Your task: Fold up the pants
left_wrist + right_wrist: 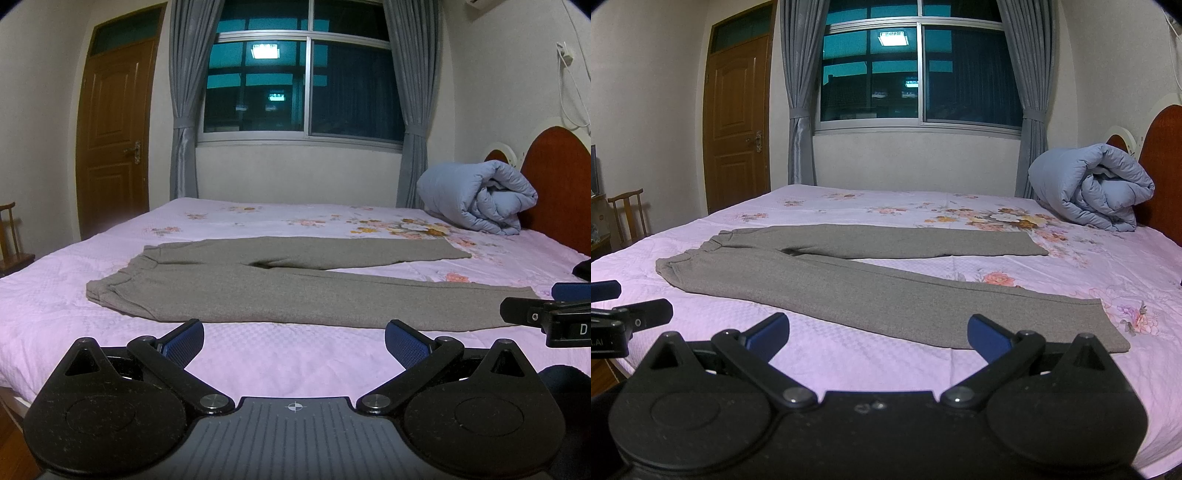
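Note:
Grey pants (pixel 258 291) lie flat on the pink bed sheet (pixel 74 314), waistband to the left, both legs spread apart toward the right. In the right wrist view the same pants (pixel 849 280) show the near leg's hem at the right. My left gripper (pixel 294 343) stands open just short of the near leg, nothing between its blue pads. My right gripper (pixel 878 334) is open too, hovering in front of the near leg close to the hem. Each gripper shows at the edge of the other's view.
A rolled blue quilt (pixel 480 199) sits at the bed's far right against the red-brown headboard (pixel 554 177). A window with grey curtains (pixel 303 92) faces me, a wooden door (pixel 114 136) is at the left, and a wooden chair (pixel 628 214) stands beside the bed.

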Motion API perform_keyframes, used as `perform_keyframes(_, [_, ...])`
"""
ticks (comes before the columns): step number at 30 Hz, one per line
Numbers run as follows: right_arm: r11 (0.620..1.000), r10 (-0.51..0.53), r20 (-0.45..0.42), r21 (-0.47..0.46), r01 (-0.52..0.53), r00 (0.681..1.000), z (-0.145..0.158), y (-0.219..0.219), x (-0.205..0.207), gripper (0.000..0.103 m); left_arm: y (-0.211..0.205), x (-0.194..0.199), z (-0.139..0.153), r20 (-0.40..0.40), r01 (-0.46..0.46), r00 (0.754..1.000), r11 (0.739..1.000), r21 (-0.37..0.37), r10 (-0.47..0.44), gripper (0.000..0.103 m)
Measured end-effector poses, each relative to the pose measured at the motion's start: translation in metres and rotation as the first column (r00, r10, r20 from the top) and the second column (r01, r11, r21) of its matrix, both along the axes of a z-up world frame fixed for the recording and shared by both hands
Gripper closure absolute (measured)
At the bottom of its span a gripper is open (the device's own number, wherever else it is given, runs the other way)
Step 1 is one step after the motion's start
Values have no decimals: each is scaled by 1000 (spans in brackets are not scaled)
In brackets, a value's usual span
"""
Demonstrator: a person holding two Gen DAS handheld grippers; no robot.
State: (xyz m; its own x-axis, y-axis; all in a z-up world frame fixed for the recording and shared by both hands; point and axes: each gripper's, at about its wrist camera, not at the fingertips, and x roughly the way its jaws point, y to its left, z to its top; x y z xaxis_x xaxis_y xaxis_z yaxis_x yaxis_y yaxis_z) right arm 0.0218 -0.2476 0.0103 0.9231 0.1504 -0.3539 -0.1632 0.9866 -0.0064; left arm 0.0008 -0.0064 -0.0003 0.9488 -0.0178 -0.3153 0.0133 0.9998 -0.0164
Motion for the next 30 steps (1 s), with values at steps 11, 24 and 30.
perform_keyframes(11, [1000,0,0,0,0,1000,0,0,0,6,-1,0,0,0,0,1000,1000,0,0,0])
perform_keyframes(24, [1000,1,0,0,-1,1000,0,-1,1,6,-2,-1,-1,-2,-1,1000,1000,0,1,0])
perform_keyframes(30, [1000,3,-5,8,-3,1000,1,-2,2,6,6,0,-2,-12,-15,1000,1000,-23,15,0])
